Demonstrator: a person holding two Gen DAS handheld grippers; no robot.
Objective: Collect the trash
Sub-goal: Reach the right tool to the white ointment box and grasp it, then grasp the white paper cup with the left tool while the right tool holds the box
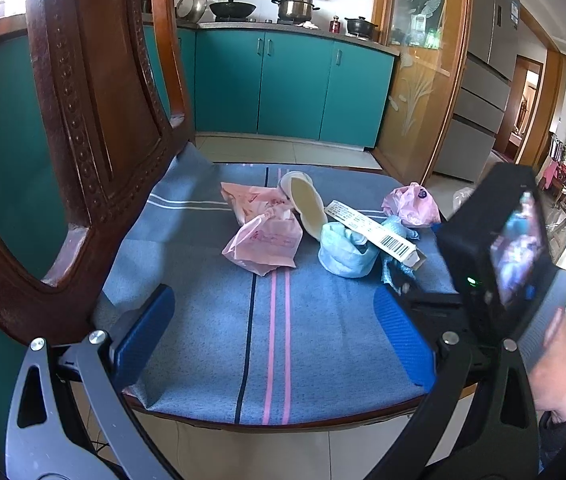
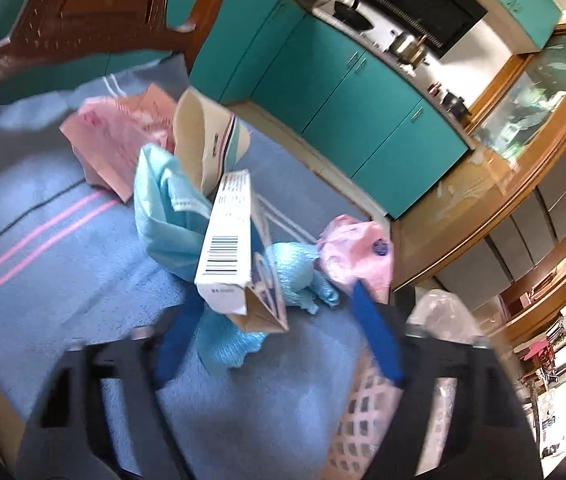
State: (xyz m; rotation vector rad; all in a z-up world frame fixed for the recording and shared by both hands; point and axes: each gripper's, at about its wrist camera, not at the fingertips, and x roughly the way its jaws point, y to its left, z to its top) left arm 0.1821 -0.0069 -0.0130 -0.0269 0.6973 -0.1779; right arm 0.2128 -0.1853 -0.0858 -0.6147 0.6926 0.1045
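My left gripper [image 1: 275, 332] hangs released above the near edge of the blue striped chair cushion [image 1: 211, 320], nothing between its pads. The trash sits mid-cushion: two pink plastic bags [image 1: 263, 240], a paper cup [image 2: 207, 148] on its side, a light-blue mask [image 2: 167, 224], and a barcoded white carton [image 2: 227, 248] leaning on them. My right gripper [image 2: 275, 332] is half spread around the carton's open end; I cannot tell whether the pads touch it. A pink lattice basket [image 2: 363, 420] shows beneath.

Left gripper [image 1: 275, 330] points down-forward, jaws wide apart, holding nothing. Right gripper [image 2: 279, 340] is rolled sideways — jaws part-open, pads gripping nothing.
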